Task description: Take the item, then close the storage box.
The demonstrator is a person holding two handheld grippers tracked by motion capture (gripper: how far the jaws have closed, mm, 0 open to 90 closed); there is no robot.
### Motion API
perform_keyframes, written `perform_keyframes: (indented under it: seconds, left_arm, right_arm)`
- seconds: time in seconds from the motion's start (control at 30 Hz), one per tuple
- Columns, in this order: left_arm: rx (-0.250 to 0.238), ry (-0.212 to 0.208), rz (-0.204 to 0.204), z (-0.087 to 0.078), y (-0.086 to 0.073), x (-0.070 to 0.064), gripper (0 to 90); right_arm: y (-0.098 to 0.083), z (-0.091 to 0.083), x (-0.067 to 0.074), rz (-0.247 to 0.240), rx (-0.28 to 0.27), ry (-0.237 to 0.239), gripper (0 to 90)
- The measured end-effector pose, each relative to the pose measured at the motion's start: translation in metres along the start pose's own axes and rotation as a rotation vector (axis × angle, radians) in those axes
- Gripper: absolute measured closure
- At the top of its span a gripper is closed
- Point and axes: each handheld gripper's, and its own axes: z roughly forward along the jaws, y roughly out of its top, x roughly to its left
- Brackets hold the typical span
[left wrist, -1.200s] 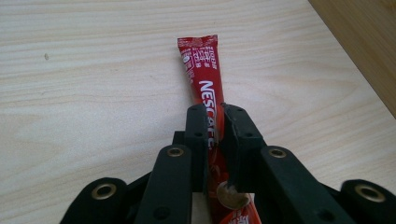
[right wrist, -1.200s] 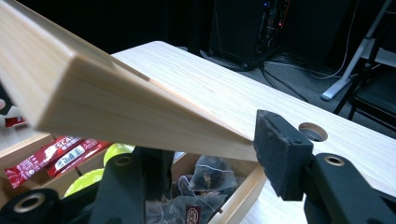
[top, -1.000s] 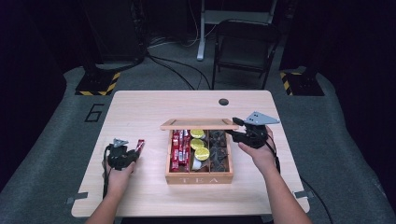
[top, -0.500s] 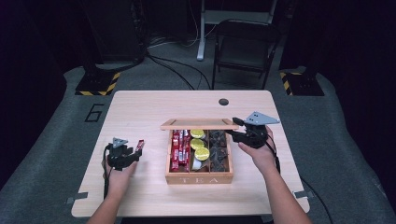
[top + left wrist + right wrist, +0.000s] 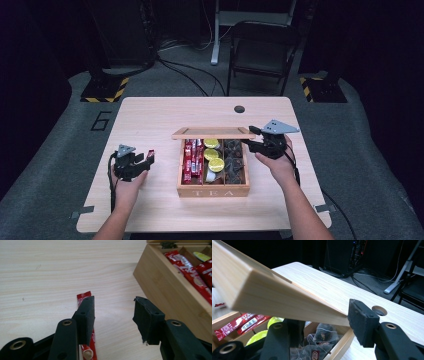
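bare table (image 5: 150, 120) left, raised lid (image 5: 214, 133) overhanging tea box (image 5: 212, 191)

Barely any movement over this last second. The red packet (image 5: 149, 156) has slid a touch closer to the person's left hand (image 5: 128, 176), lying under the spread jaws of the left gripper (image 5: 113, 315). The lid (image 5: 214, 133) of the tea box (image 5: 213, 190) has dipped a shade lower.
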Motion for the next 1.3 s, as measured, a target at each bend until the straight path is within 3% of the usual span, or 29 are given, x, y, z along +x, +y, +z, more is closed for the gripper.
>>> perform_keyframes:
  seconds: [0.13, 0.37, 0.53, 0.57, 0.73, 0.8, 1.0, 1.3]
  left_arm:
    - [-0.010, -0.030, 0.006, -0.004, 0.004, -0.008, 50.9]
    - [-0.033, -0.086, 0.057, -0.010, 0.016, -0.029, 51.0]
    - [-0.039, -0.141, 0.111, -0.013, 0.025, -0.046, 50.5]
    - [-0.034, -0.157, 0.141, -0.015, 0.028, -0.050, 50.4]
    - [-0.065, -0.204, 0.196, -0.023, 0.041, -0.070, 49.5]
    - [-0.069, -0.213, 0.217, -0.025, 0.044, -0.076, 49.1]
    - [-0.100, -0.243, 0.233, -0.032, 0.052, -0.091, 49.2]
    - [-0.136, -0.270, 0.249, -0.042, 0.064, -0.094, 53.0]
  right_arm:
    - [0.000, 0.000, 0.000, 0.001, 0.000, -0.003, 48.7]
    - [-0.002, -0.001, 0.002, -0.002, 0.008, -0.004, 48.7]
    - [-0.004, -0.002, 0.004, -0.008, 0.014, -0.005, 48.6]
    - [-0.004, -0.002, 0.004, -0.007, 0.016, -0.006, 48.5]
    - [-0.006, -0.003, 0.005, -0.020, 0.020, -0.003, 48.6]
    - [-0.007, -0.003, 0.006, -0.005, 0.020, -0.007, 48.5]
    - [-0.008, -0.004, 0.006, -0.024, 0.027, -0.002, 48.5]
    - [-0.012, -0.004, 0.009, -0.011, 0.028, -0.007, 47.9]
